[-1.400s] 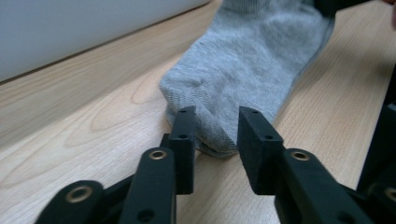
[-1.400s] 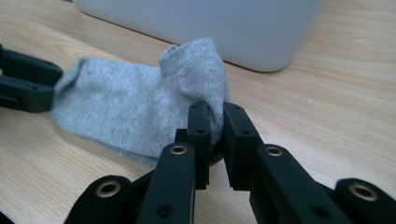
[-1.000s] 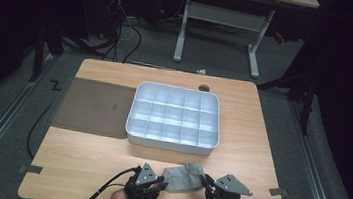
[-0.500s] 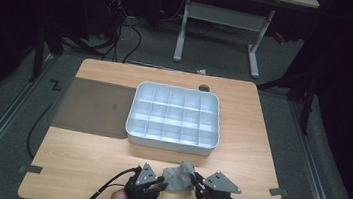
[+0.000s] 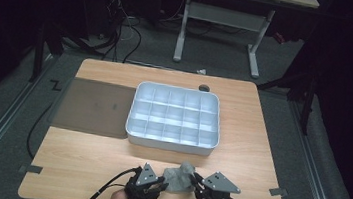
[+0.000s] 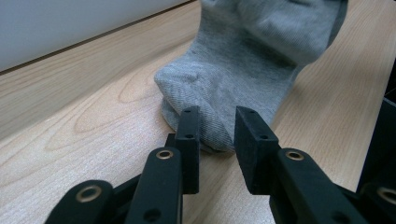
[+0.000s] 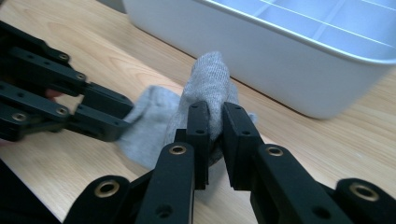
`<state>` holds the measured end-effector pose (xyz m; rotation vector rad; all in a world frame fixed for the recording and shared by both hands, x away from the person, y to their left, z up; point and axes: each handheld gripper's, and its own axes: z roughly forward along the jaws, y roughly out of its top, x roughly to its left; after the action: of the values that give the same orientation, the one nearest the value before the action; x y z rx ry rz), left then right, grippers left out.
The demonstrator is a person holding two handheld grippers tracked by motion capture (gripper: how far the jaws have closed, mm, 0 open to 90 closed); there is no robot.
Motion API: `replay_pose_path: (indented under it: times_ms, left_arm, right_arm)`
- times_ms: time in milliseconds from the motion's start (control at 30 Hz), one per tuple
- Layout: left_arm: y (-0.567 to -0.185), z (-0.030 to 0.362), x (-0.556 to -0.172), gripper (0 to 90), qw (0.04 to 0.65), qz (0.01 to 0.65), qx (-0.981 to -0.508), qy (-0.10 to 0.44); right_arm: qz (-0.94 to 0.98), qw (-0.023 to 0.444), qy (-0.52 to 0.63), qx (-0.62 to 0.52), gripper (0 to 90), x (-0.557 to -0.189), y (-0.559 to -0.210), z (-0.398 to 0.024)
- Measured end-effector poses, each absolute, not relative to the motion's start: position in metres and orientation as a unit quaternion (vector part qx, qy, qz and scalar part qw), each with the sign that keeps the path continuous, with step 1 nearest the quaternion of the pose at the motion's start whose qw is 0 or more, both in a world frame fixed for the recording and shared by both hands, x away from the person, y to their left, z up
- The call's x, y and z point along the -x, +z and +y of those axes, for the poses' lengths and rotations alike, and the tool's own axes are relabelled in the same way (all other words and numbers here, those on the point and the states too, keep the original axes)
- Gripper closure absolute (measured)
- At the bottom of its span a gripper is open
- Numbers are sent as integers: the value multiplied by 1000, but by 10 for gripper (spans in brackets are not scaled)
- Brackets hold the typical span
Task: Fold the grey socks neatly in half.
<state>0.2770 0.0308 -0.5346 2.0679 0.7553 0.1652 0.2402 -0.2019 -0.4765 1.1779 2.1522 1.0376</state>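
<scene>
Sock (image 5: 178, 178) sits low in the middle of the high view, on the table (image 5: 259, 154) between my two hands and just below the tray (image 5: 172, 144), its length running left to right from one gripper to the other. My right gripper (image 7: 212, 122) has its fingers clenched on a raised fold of it, while the left gripper (image 6: 217, 133) fingers stand parted around the near end, not pinching that I can see. It is plain grey ribbed knit, crumpled and humped up toward the right.

The sock's (image 6: 252, 60) far end runs past the frame's top edge.
</scene>
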Motion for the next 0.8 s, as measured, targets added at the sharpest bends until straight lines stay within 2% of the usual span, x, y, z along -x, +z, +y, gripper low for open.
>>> replay_pose_path:
  times_ms: [333,467,567,667,800]
  left_arm:
    - [-535,31,-277,719,451,304,-837,63]
    - [-533,34,-277,677,457,303,-834,59]
    - [-530,40,-277,668,469,312,-825,56]
    - [-529,43,-278,669,471,314,-822,58]
    - [-529,45,-278,671,472,317,-821,61]
  right_arm:
    - [806,221,371,-404,812,-248,-485,-174]
    - [812,215,367,-401,805,-251,-490,-169]
    - [812,207,370,-401,748,-251,-492,-168]
    - [809,196,383,-400,646,-251,-490,-168]
    - [796,205,404,-401,635,-244,-479,-177]
